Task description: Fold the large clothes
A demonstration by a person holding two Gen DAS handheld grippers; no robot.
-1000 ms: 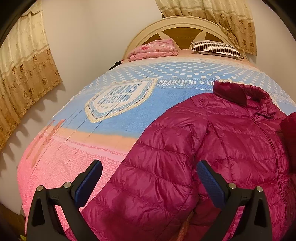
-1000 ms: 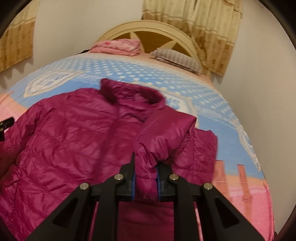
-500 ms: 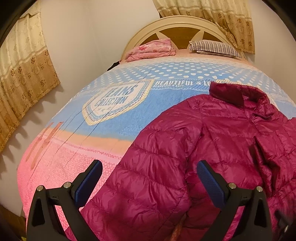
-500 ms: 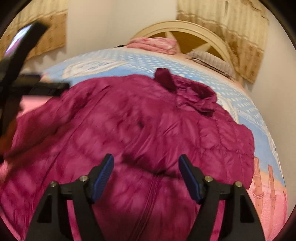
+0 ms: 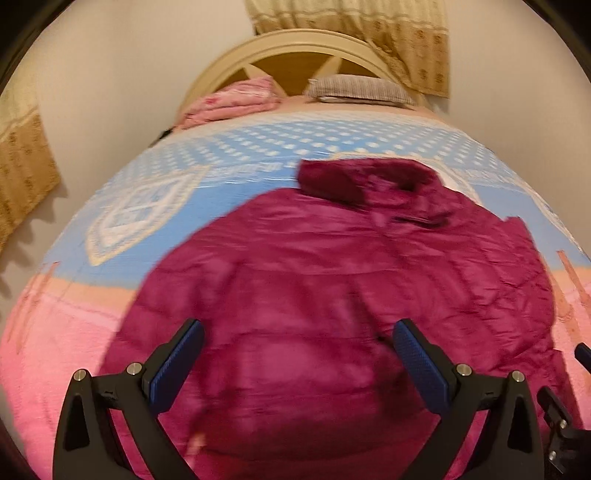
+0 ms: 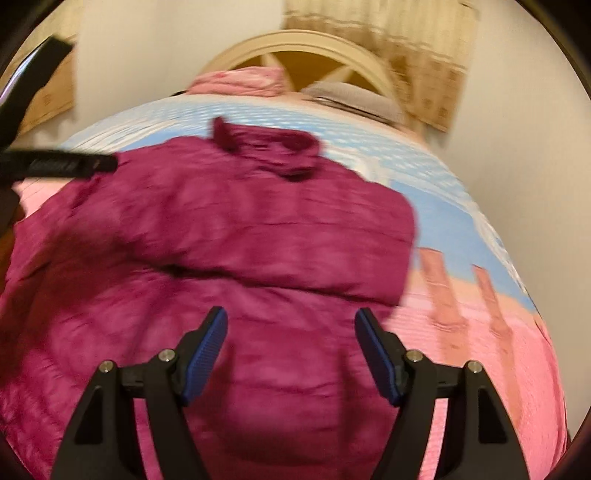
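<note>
Your left gripper (image 5: pixel 297 354) hung nearest the lens with its blue-padded fingers (image 5: pixel 177 363) spread wide apart and nothing between them, poised over the near part of the magenta puffer jacket (image 5: pixel 332 280). Your right gripper (image 6: pixel 290 345) was likewise parted and empty, its pads (image 6: pixel 376 354) above the jacket's lower half. At the far left of the right wrist view the other gripper showed as a dark blurred bar, and a sliver of the right one sat at the right edge of the left wrist view.

The jacket lay spread on the bed (image 5: pixel 122 221), front up, one sleeve (image 6: pixel 295 240) folded across the chest, its collar (image 5: pixel 354 181) pointing to the far end. Both views were motion-blurred, so the quilting could not be made out.

Beyond the collar the blue dotted cover ran to a folded pink blanket (image 5: pixel 232 101) on the left and a striped pillow (image 5: pixel 360 88) on the right, both against the arched headboard (image 5: pixel 295 48). A patterned curtain (image 5: pixel 373 33) hung behind.
</note>
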